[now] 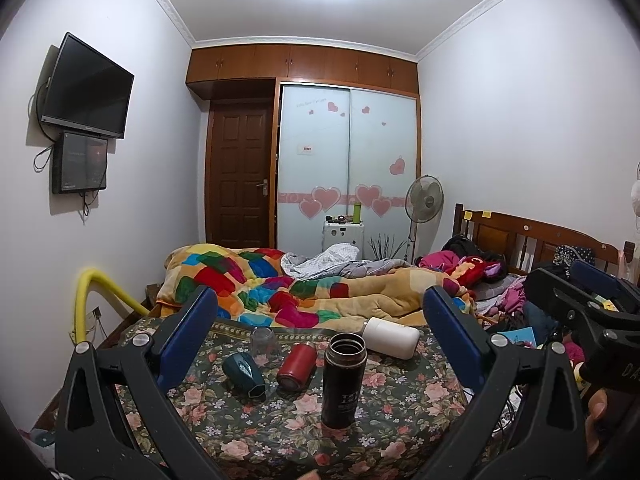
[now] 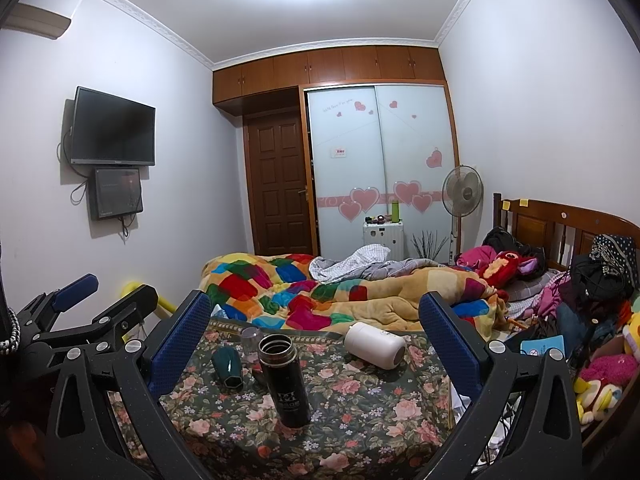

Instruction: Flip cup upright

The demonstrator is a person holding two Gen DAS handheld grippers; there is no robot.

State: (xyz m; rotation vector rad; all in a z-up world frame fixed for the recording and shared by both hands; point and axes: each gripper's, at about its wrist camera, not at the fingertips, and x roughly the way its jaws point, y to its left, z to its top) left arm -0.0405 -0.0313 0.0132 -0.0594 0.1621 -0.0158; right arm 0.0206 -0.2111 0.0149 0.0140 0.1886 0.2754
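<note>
On the floral-cloth table [image 1: 384, 432] a black flask [image 1: 343, 380] stands upright and open-topped. A white cup [image 1: 392, 337], a red cup [image 1: 297, 365] and a dark green cup [image 1: 245, 370] lie on their sides. A clear glass [image 1: 263, 340] stands upside down at the back left. My left gripper [image 1: 320, 328] is open and empty, above the table's near side. My right gripper [image 2: 316, 330] is open and empty too. In the right wrist view I see the flask [image 2: 283, 380], white cup [image 2: 375, 345], green cup [image 2: 227, 366] and glass [image 2: 252, 340]; the red cup is hidden behind the flask.
Behind the table is a bed with a colourful patchwork blanket [image 1: 280, 280] and piled clothes and toys [image 2: 592, 320] on the right. A yellow rail [image 1: 96, 292] is at the left. The other gripper shows at the right edge [image 1: 580, 300] and at the left edge [image 2: 76, 312].
</note>
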